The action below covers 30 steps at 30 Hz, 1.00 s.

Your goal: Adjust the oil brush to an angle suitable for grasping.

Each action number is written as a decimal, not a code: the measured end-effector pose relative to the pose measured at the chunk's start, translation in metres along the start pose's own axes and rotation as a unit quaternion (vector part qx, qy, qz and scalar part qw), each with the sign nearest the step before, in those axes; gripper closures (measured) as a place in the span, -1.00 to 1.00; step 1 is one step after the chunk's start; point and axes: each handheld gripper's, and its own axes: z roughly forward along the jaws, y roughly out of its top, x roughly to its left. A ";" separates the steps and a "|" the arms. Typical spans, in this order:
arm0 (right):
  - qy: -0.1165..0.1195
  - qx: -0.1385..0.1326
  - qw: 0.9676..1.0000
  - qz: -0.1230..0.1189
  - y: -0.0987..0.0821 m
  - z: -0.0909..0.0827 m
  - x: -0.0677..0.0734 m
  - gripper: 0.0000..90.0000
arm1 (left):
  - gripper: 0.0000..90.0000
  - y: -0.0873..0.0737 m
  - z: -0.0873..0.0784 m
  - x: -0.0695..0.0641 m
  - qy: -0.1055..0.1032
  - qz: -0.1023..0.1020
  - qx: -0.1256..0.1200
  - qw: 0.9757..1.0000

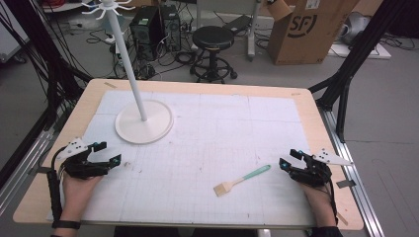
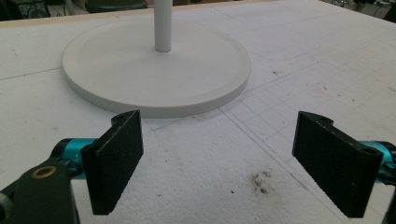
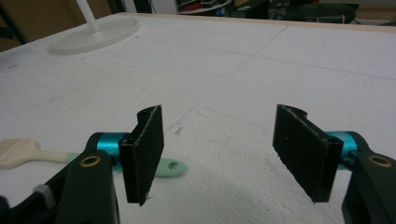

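At the lower right of the high view, the right gripper rests on the white gridded foam mat in a person's hand, its black jaws apart with nothing between them. Just left of it, in the lower centre of the frame, a pastry brush with a mint-green handle and cream bristles lies flat on the mat, handle end angled up toward that gripper, bristles toward the bottom edge; brush and jaws stand near each other without touching. In the right gripper view, the brush shows at the lower left behind the left-hand jaw, its handle's hanging hole visible, while the gap between the jaws frames bare mat.

At the lower left of the high view, the left gripper sits in the other hand, jaws wide and empty, well apart from the brush. In the left gripper view, the jaws open onto the mat, with a small dark smudge low between them.

Toward the upper left, a white stand with a round flat base and tall pole rises from the mat, hooks spread at its top.
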 end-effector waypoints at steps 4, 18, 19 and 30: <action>0.012 0.009 1.000 -0.006 0.000 0.000 0.001 -0.23 | -0.62 0.000 0.000 0.000 0.000 0.000 0.001 1.000; 0.025 0.017 0.999 -0.011 0.001 0.002 0.000 -0.23 | -0.62 0.000 0.001 0.000 0.002 0.003 0.004 1.000; 0.025 0.017 0.999 -0.011 0.001 0.002 0.000 -0.23 | -0.62 0.000 0.001 0.000 0.001 0.003 0.004 1.000; 0.049 0.029 0.998 -0.021 0.001 0.003 0.001 -0.16 | -0.61 0.000 0.001 0.000 0.002 0.002 0.005 1.000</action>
